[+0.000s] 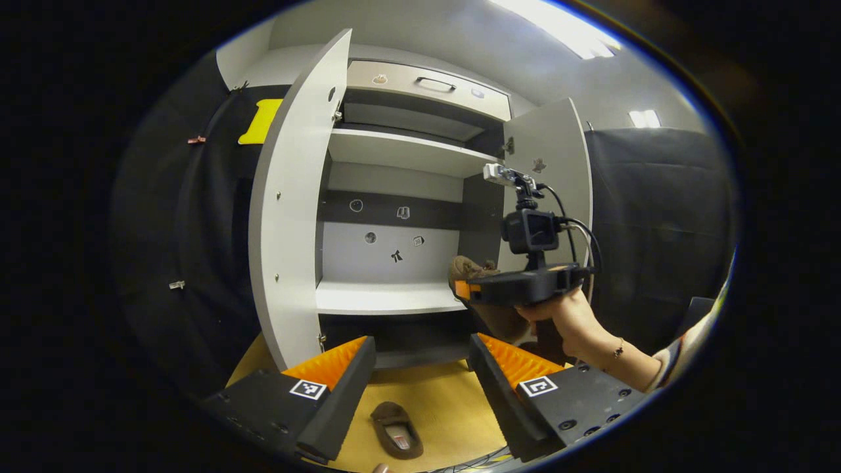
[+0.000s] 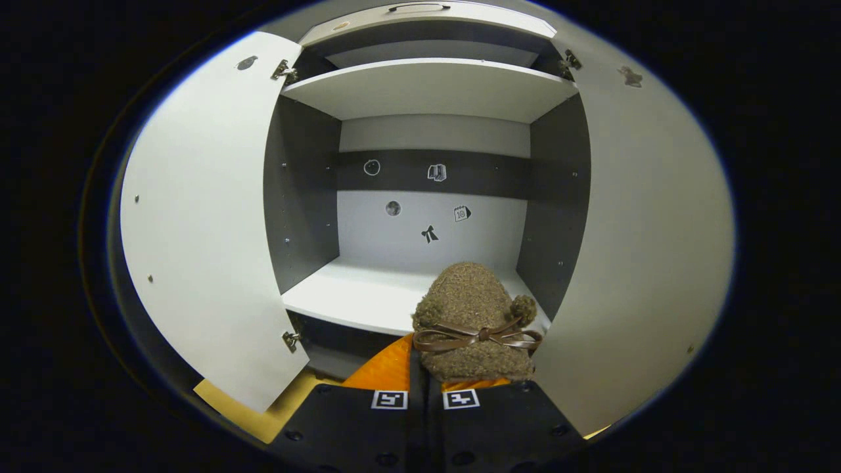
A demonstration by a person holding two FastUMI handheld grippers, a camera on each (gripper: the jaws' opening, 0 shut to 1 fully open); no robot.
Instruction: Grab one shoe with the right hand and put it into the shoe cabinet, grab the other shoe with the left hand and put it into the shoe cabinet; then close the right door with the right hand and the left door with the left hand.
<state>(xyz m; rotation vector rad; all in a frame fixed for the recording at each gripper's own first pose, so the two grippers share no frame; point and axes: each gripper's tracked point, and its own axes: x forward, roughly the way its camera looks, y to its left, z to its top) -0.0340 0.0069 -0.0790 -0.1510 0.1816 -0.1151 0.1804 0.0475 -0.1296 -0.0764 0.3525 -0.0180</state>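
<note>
Fingers of the left hand-held gripper point(image 1: 420, 387) gape empty; the second shoe point(image 1: 396, 430) lies on the floor below, lengthwise between them. Right gripper view: right hand-held gripper point(image 2: 430, 368) clamps the fuzzy shoe point(image 2: 474, 322), toe toward the cabinet shelf point(image 2: 355, 295) just ahead.

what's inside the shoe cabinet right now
The shoe cabinet has bare shelves, with small stickers on its back wall. The fuzzy shoe in the right gripper is just reaching the lower shelf. The bottom compartment is too dark to judge.

Yellow floor mat point(image 1: 447, 401) under bright ceiling lights point(image 1: 558, 26).
</note>
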